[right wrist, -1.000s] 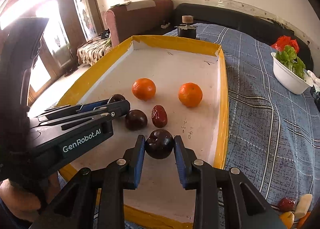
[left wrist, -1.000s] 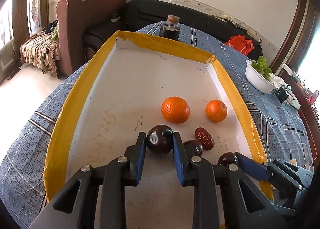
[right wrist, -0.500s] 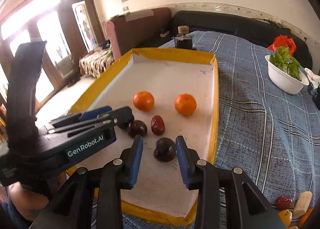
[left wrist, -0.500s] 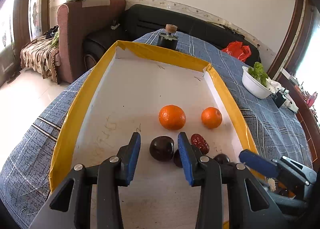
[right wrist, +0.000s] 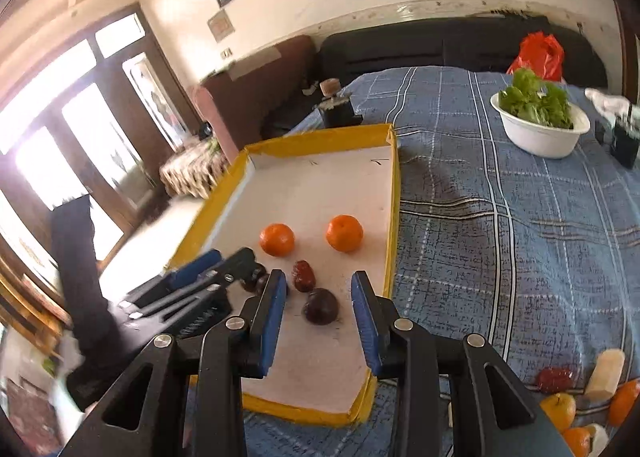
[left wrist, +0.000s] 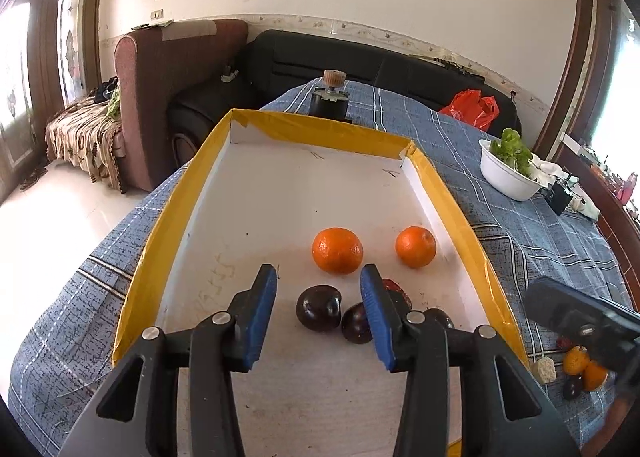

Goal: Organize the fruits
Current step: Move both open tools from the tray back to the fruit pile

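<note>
With both dark glossy plums [left wrist: 319,308] [right wrist: 321,306] lying free in the yellow-rimmed white cardboard tray [left wrist: 168,241], left hand-held gripper [left wrist: 318,311] opening and right hand-held gripper [right wrist: 319,309] released, placing looks done; next, fetch fruit [right wrist: 560,409] at five o'clock.

We saw daylight glaring through the glass doors [right wrist: 60,161]; nearby edges blurred, fisheye bent, and 2 corners darkened.
</note>
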`<action>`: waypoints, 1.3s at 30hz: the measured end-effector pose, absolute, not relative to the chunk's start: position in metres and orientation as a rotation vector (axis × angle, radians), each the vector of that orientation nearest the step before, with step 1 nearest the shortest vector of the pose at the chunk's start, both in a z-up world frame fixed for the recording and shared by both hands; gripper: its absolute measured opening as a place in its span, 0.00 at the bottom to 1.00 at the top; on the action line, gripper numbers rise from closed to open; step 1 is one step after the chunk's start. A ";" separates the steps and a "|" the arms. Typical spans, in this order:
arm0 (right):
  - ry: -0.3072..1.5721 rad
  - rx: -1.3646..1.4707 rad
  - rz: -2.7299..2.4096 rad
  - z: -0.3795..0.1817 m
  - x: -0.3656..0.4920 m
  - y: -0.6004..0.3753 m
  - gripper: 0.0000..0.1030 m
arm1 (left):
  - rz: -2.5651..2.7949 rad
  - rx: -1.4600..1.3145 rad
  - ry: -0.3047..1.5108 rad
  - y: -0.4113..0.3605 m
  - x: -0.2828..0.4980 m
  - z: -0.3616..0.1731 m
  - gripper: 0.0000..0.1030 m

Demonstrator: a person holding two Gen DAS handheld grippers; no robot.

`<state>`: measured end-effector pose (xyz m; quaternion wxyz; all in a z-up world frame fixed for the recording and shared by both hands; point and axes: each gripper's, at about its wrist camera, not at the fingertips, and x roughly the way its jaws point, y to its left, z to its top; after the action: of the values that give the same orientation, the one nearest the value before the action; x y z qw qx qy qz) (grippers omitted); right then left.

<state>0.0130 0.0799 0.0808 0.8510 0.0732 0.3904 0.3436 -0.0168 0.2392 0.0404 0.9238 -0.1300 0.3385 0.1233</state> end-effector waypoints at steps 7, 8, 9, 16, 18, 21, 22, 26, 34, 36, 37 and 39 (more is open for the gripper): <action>0.769 0.227 0.749 0.109 -0.002 0.033 0.37 | 0.253 -0.258 0.688 0.239 -0.018 0.043 0.42; 0.758 0.212 0.748 0.112 -0.005 0.026 0.37 | 0.252 -0.259 0.687 0.239 -0.017 0.043 0.42; 0.743 0.191 0.736 0.114 -0.008 0.019 0.37 | 0.251 -0.259 0.687 0.239 -0.018 0.043 0.42; 0.638 0.119 0.507 0.115 -0.021 -0.057 0.36 | 0.236 -0.239 0.686 0.234 -0.016 0.044 0.47; 0.628 0.144 0.453 0.108 -0.016 -0.077 0.36 | 0.221 -0.234 0.675 0.232 -0.017 0.046 0.47; 0.636 0.220 0.422 0.095 -0.005 -0.100 0.36 | 0.197 -0.227 0.638 0.227 -0.022 0.052 0.55; 0.643 0.242 0.413 0.091 0.000 -0.107 0.36 | 0.186 -0.220 0.617 0.224 -0.025 0.056 0.58; 0.689 0.332 0.397 0.081 0.015 -0.128 0.36 | 0.125 -0.192 0.570 0.205 -0.036 0.071 0.68; 0.690 0.537 0.369 0.076 0.017 -0.169 0.37 | -0.313 -0.063 0.765 0.114 -0.029 0.068 0.68; 0.686 0.542 0.378 0.078 0.016 -0.168 0.38 | -0.357 0.007 0.794 0.090 -0.028 0.062 0.55; 0.684 0.541 0.381 0.078 0.015 -0.168 0.38 | -0.371 0.027 0.808 0.081 -0.027 0.058 0.45; 0.670 0.538 0.383 0.081 0.010 -0.169 0.38 | -0.394 0.062 0.844 0.066 -0.024 0.050 0.38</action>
<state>0.0104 -0.1690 0.0813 0.8914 0.2593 0.3226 0.1845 -0.0237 0.0665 0.0500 0.8931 0.0301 0.4068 -0.1898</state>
